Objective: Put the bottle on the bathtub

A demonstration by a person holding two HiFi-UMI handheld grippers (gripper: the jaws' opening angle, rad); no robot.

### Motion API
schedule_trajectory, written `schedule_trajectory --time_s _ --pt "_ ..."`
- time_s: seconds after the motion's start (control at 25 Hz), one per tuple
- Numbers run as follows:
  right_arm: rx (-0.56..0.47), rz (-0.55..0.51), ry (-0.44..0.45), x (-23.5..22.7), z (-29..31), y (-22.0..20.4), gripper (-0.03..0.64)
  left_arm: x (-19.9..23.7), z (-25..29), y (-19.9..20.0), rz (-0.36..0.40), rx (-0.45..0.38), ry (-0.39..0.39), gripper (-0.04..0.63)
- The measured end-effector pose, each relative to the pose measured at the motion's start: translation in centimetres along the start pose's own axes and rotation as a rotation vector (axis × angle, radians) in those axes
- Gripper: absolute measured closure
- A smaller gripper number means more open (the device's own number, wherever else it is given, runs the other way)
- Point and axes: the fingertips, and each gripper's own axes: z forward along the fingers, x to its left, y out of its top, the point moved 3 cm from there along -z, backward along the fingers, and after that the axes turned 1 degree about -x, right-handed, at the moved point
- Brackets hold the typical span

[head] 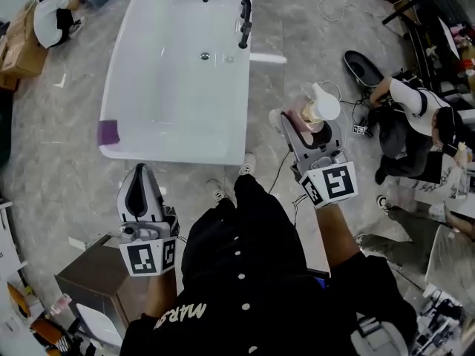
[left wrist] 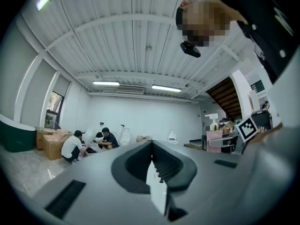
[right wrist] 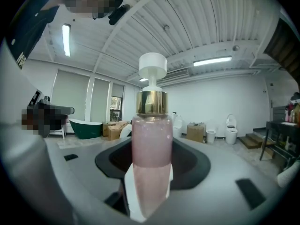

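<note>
Pink bottle (right wrist: 151, 144), wht bathtub (head: 159, 73)

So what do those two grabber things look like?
Both are grey plastic. The left gripper and right gripper each have a dark oval opening around the jaws and a white cube with black square markers at the back. The person wears a black top with small white buttons.
</note>
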Motion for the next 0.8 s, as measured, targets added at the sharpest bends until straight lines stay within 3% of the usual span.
schedule_trajectory --time_s 0.28,0.8 --pt "0.065 -0.006 0.105 -1.6 6.9 -5.5 0.394 -0.3 4.6 -1.9 0.0 0.081 0.055 0.584" --pt "0.185 0.036 0.179 -1.5 15.2 -19.6 0.394 -0.2 7.2 -8.4 -0.039 0.225 0.096 0.584"
